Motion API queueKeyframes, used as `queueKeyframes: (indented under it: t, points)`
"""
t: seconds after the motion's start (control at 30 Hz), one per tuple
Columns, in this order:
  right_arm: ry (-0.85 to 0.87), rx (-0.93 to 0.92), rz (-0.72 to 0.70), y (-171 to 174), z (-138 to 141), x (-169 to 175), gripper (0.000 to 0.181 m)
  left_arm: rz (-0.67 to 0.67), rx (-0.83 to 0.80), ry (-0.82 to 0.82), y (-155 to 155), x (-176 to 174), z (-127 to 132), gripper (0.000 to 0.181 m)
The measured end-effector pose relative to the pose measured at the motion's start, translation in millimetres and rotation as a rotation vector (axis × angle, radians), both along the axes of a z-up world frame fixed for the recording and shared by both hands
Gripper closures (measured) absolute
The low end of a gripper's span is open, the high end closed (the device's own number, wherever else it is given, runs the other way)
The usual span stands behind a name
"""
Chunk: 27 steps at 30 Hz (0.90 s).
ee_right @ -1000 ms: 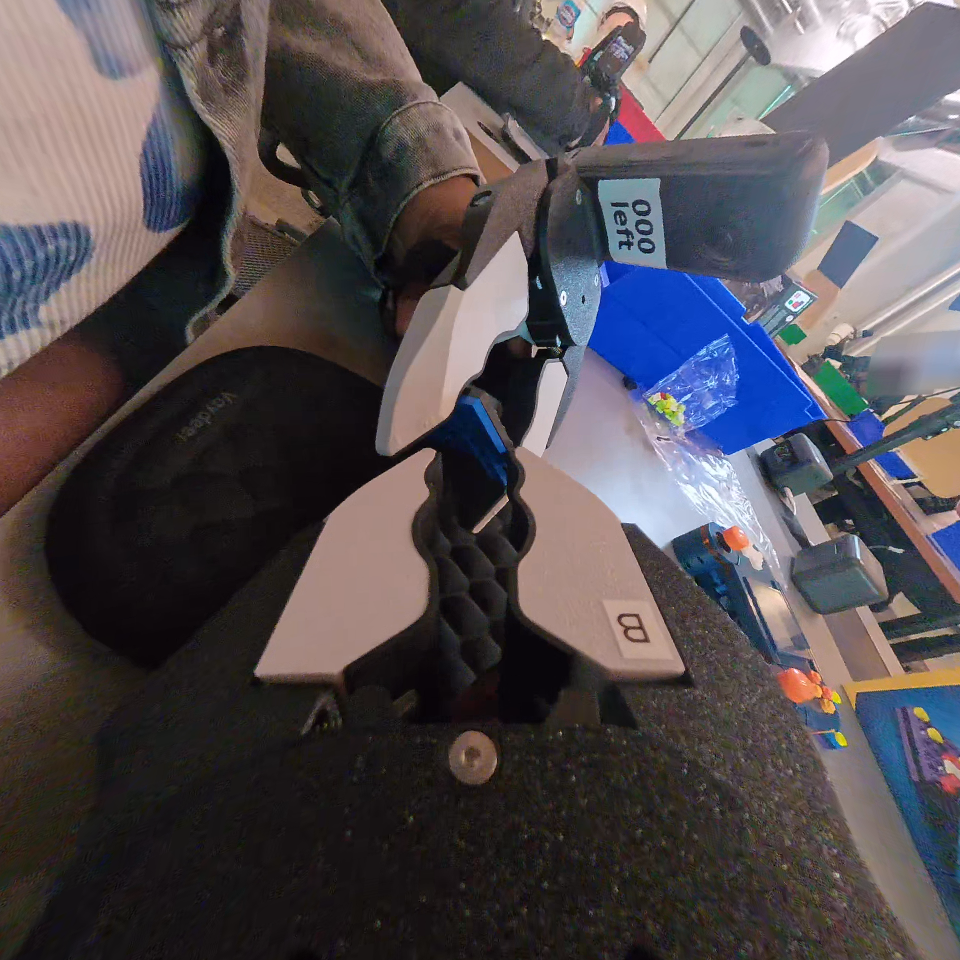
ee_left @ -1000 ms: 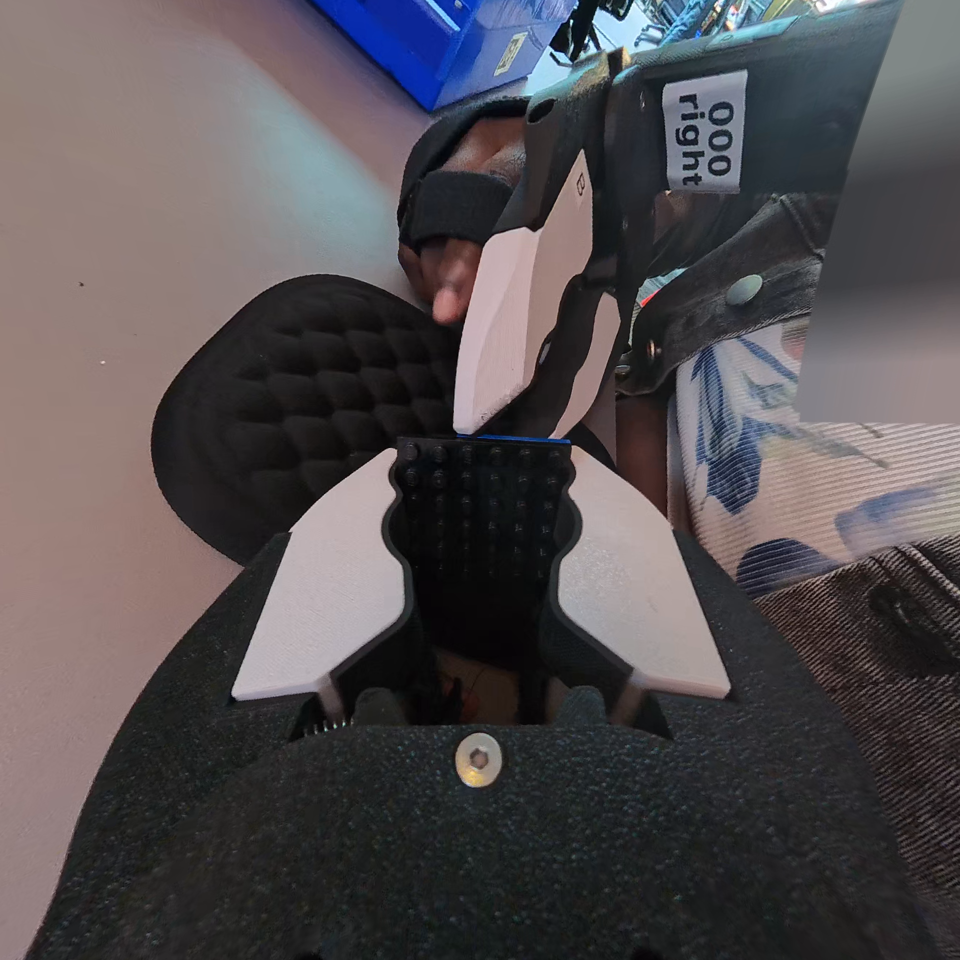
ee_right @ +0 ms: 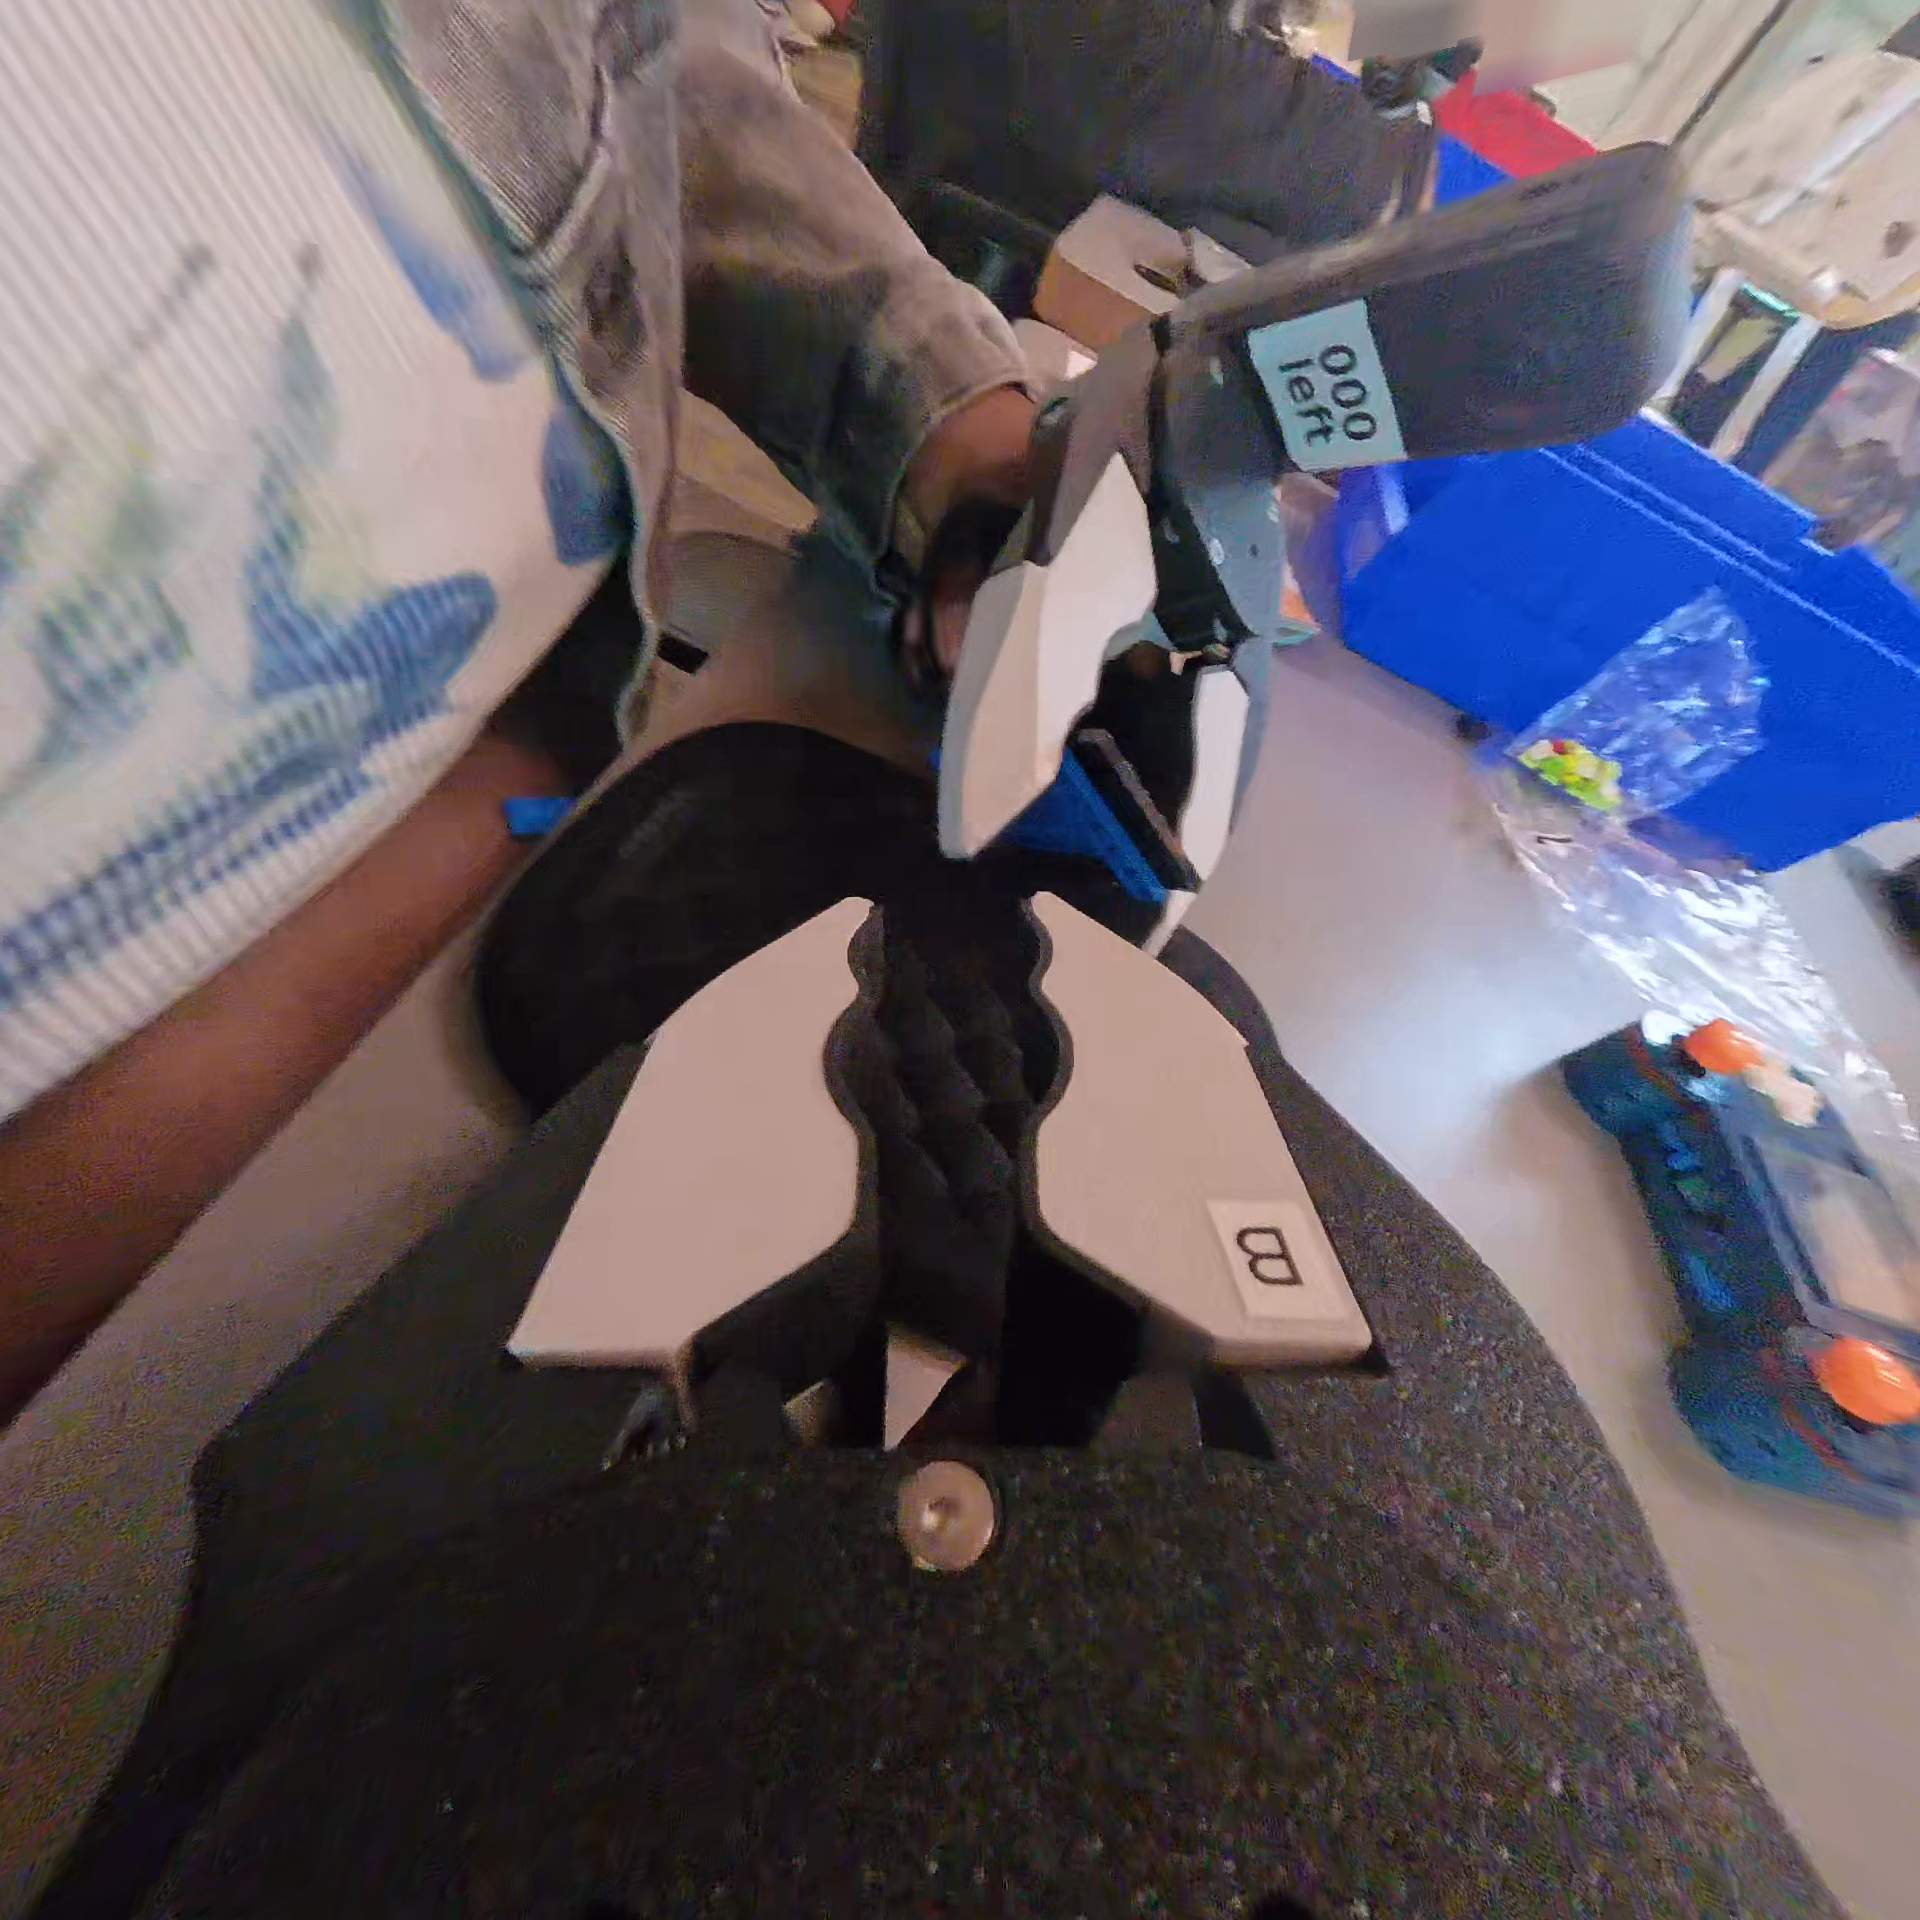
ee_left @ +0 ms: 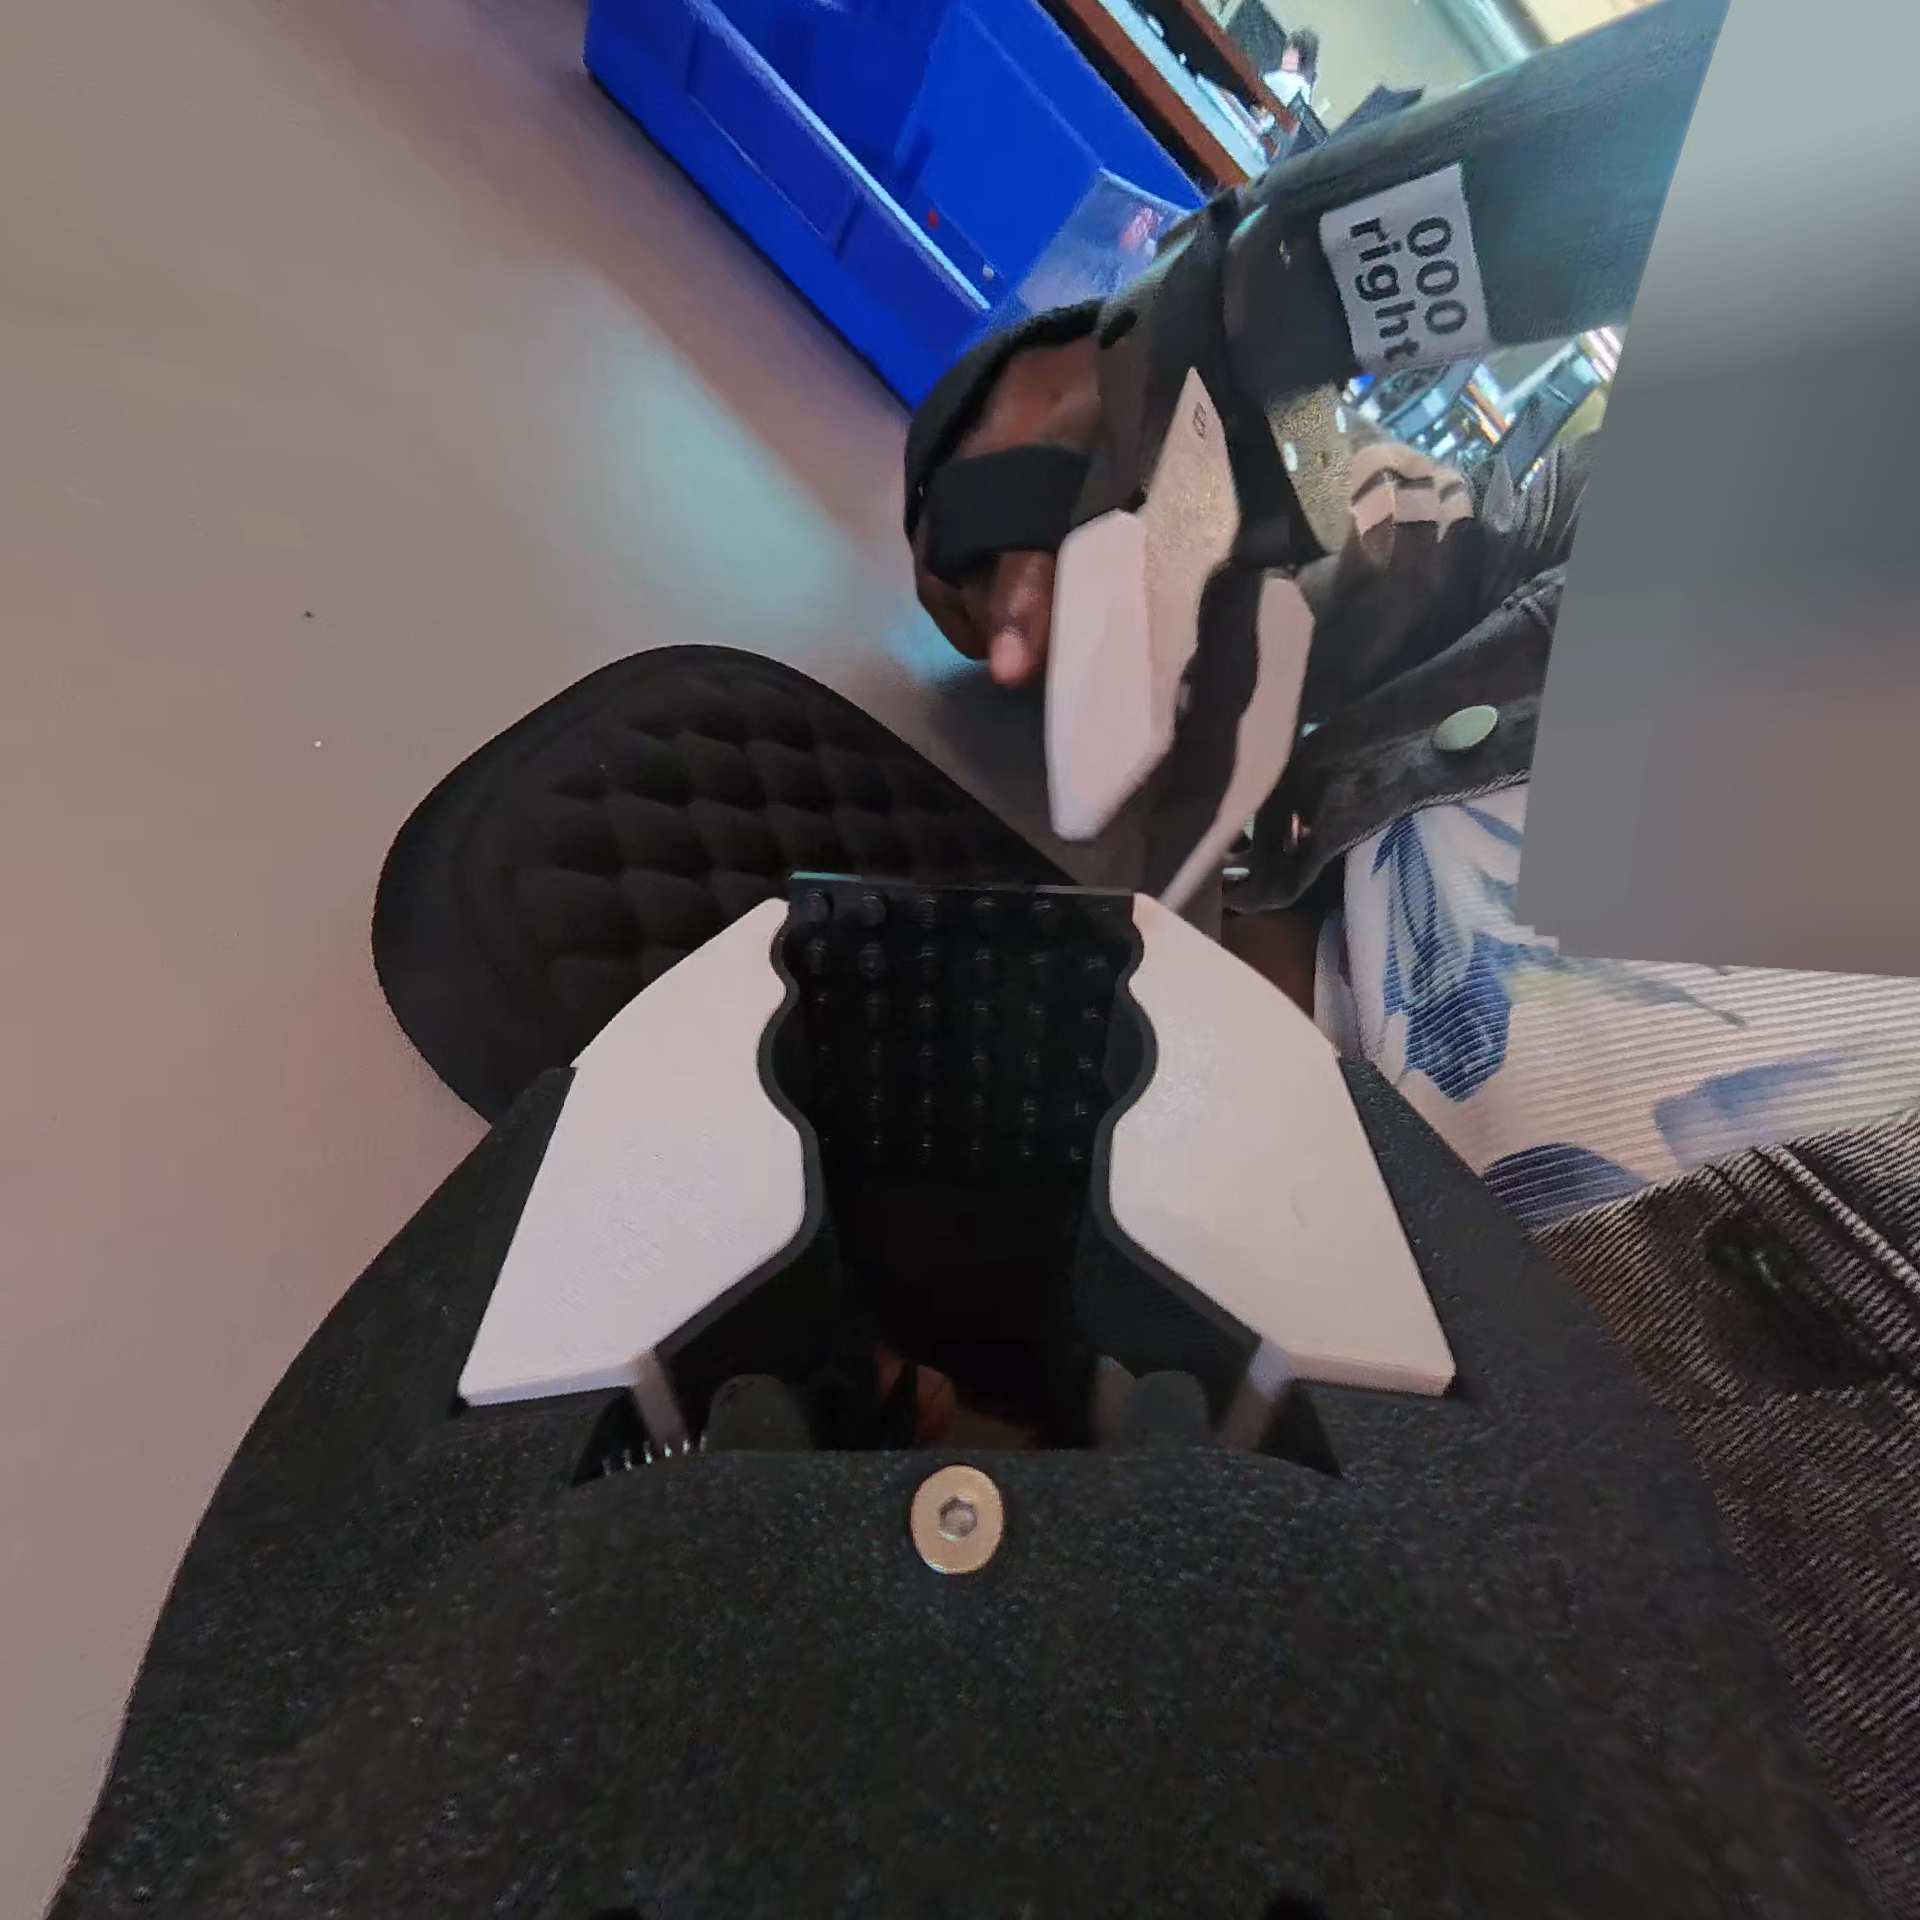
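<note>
Left gripper [ee_left: 961,914] pinching a black studded plate [ee_left: 951,1029] flat between its white fingers [ee_left: 665,1174], studs facing the camera. Seen from the right wrist view, same gripper [ee_right: 1081,831] clamped on that plate [ee_right: 1138,821] with a blue plate [ee_right: 1081,821] stacked against it, both tilted, held above the table.

Right gripper [ee_right: 951,920] slightly apart at the tips, holding nothing; only the quilted black pad [ee_right: 665,894] visible through the narrow gap. From the left wrist view, right gripper [ee_left: 1143,842] raised and just beyond the black plate's far edge, not touching it, tips pointing down at the pad [ee_left: 665,831].

Pad lying flat on the pale table [ee_left: 208,623], near the person's patterned shirt [ee_right: 208,520]. Blue bin [ee_right: 1621,613] far right on the table, with a clear bag [ee_right: 1652,748] of small bright pieces in front of it. Nearer right, a dark blue toy [ee_right: 1766,1247] with orange knobs, blurred.
</note>
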State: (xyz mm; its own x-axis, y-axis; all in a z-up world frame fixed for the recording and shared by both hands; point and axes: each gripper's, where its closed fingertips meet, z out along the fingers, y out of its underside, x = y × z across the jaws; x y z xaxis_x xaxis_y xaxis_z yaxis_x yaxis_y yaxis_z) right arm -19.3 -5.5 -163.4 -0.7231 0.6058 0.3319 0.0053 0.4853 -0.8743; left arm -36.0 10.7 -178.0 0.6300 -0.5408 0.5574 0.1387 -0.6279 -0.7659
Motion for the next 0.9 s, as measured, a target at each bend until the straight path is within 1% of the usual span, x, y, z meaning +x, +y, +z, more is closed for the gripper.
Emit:
queueKeyframes:
  t: [0.1,0.13,0.23,0.27,0.33,0.37,0.4,0.43,0.47,0.5,0.63,0.73,0.77,0.83,0.9]
  points:
    - [-0.125,-0.075,0.159,-27,0,20,0.154,0.038,0.019,-0.024,0,1,4,0.127]
    - [-0.172,-0.074,0.214,-36,-4,27,0.153,0.043,0.031,-0.047,-1,2,7,0.127]
    - [-0.294,-0.029,0.308,-57,-15,38,0.154,0.095,0.058,-0.093,0,-1,14,0.127]
    - [-0.347,-0.027,0.322,-64,-19,39,0.152,0.105,0.066,-0.102,0,-3,15,0.127]
    - [-0.505,-0.028,0.322,-74,-27,39,0.155,0.126,0.077,-0.116,0,-5,17,0.127]
    - [-0.579,-0.02,0.298,-77,-31,37,0.156,0.131,0.083,-0.116,0,-5,18,0.127]
    - [-0.644,0.011,0.289,-79,-36,38,0.159,0.131,0.088,-0.113,-1,-4,19,0.127]
    - [-0.674,0.053,0.288,-80,-39,40,0.159,0.128,0.093,-0.11,-2,-3,19,0.127]
    - [-0.652,0.096,0.269,-81,-41,37,0.164,0.123,0.099,-0.108,-3,-2,20,0.127]
    - [-0.626,0.148,0.282,-83,-42,37,0.165,0.115,0.104,-0.108,-4,0,20,0.127]
    - [-0.54,0.363,0.387,-83,-49,38,0.165,0.097,0.129,-0.126,-6,2,25,0.127]
    - [-0.533,0.516,0.458,-86,-58,41,0.169,0.103,0.163,-0.135,-8,0,29,0.127]
    - [-0.515,0.542,0.473,-90,-62,42,0.168,0.102,0.176,-0.134,-10,0,31,0.127]
    - [-0.483,0.596,0.47,-93,-67,42,0.173,0.103,0.195,-0.129,-13,0,33,0.127]
    - [-0.44,0.607,0.427,-91,-63,37,0.174,0.101,0.205,-0.121,-16,0,33,0.127]
